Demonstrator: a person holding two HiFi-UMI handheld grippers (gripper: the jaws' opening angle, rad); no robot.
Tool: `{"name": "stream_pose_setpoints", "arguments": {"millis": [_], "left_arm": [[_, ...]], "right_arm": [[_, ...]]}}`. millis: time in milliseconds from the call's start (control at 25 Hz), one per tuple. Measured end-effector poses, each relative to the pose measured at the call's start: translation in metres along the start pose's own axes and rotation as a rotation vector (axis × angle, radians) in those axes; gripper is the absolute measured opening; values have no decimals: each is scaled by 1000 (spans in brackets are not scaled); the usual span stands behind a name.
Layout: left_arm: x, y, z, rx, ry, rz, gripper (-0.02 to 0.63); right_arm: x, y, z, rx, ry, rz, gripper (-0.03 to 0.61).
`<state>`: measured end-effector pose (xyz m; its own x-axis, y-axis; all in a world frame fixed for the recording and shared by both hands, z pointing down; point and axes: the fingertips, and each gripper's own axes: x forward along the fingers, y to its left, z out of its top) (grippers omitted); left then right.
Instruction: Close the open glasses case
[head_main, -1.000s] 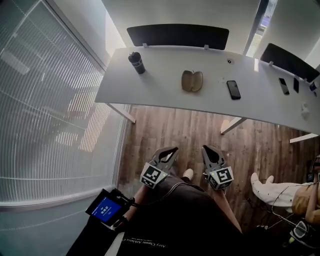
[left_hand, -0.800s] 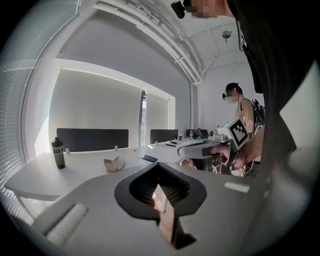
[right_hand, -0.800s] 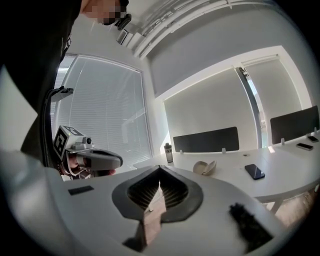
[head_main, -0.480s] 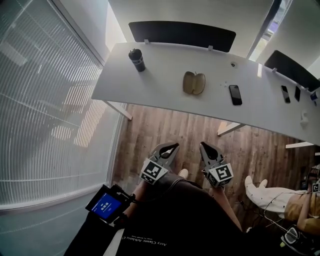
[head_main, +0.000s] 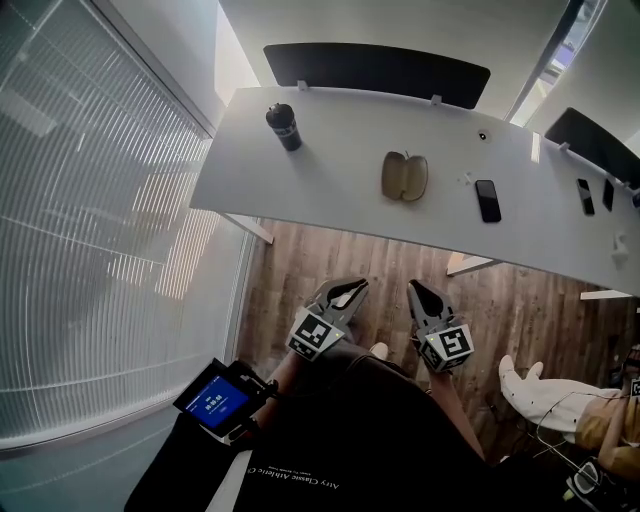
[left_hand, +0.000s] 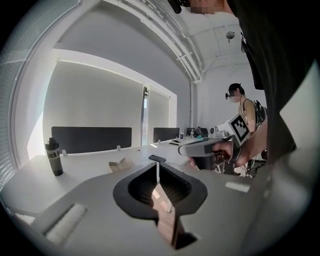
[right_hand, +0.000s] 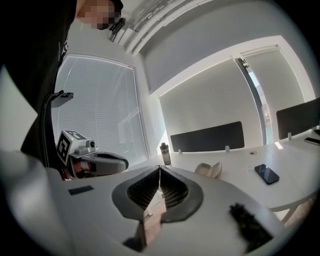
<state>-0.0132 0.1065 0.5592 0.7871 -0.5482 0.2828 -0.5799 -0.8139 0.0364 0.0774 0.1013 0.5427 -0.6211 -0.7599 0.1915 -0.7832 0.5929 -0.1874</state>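
Left tool (head_main: 351, 287) is opening its empty jaws, right tool's (head_main: 414, 288) meet; tan, perhaps leather clamshell glasses case (head_main: 404, 177) gapes.

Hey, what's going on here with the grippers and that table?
A person stands back from the white table, a gripper in each hand. The left gripper is opening its jaws with nothing between them; the right gripper is shut and empty. The open glasses case lies untouched on the table between a dark tumbler and a phone.
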Motion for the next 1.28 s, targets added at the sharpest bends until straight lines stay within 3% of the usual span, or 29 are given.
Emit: {"name": "stream_pose_setpoints", "arguments": {"millis": [320, 640, 880, 1000, 1280], "left_arm": [[22, 64, 2, -37, -27, -36, 23], [44, 127, -25, -132, 48, -44, 28], [81, 136, -42, -182, 146, -75, 49], [104, 145, -45, -220, 190, -56, 60], [168, 158, -59, -284, 296, 12, 86]], "right_arm": [[56, -12, 10, -7, 41, -14, 8], [103, -26, 19, -35, 122, -86, 8], [104, -70, 14, 12, 140, -153, 9], [112, -94, 4, 97, 163, -129, 9], [127, -163, 4, 119, 179, -37, 9]]}}
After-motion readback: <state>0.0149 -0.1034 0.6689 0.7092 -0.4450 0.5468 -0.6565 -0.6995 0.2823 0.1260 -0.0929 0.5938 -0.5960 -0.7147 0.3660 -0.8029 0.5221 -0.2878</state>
